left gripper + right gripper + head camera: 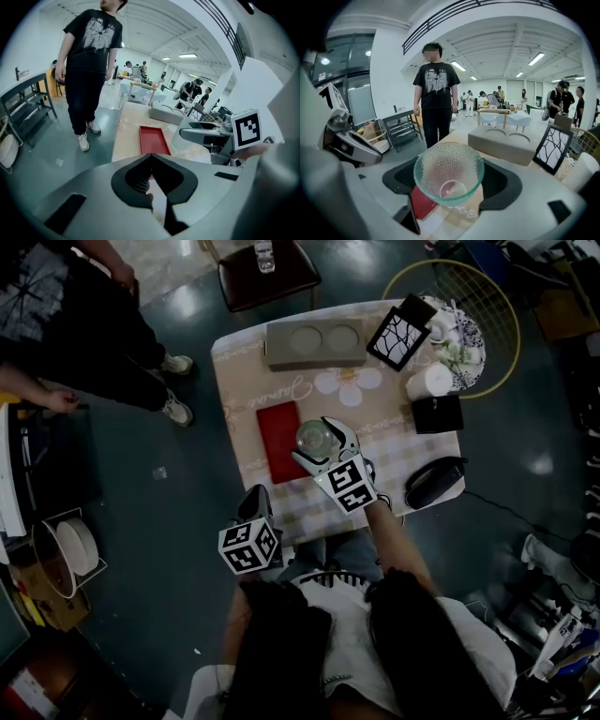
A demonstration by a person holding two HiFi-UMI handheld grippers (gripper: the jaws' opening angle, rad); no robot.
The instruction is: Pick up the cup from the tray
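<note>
A clear, dimpled glass cup [314, 437] sits between the jaws of my right gripper [322, 441], which is shut on it at the right edge of the red tray [278, 439]. In the right gripper view the cup [449, 177] fills the gap between the jaws, its mouth tilted toward the camera, with the red tray [423, 204] showing below it. My left gripper [257, 495] hovers by the table's near left corner, shut and holding nothing. From the left gripper view the tray [153, 139] lies ahead and the right gripper [206, 136] is on the right.
On the table [375, 432] are a grey block with two round holes [314, 343], a black-framed panel [399, 332], a white cup [429, 382], a black box [438, 413] and a black rounded object [433, 482]. A person [94, 324] stands left; a chair [267, 277] is beyond.
</note>
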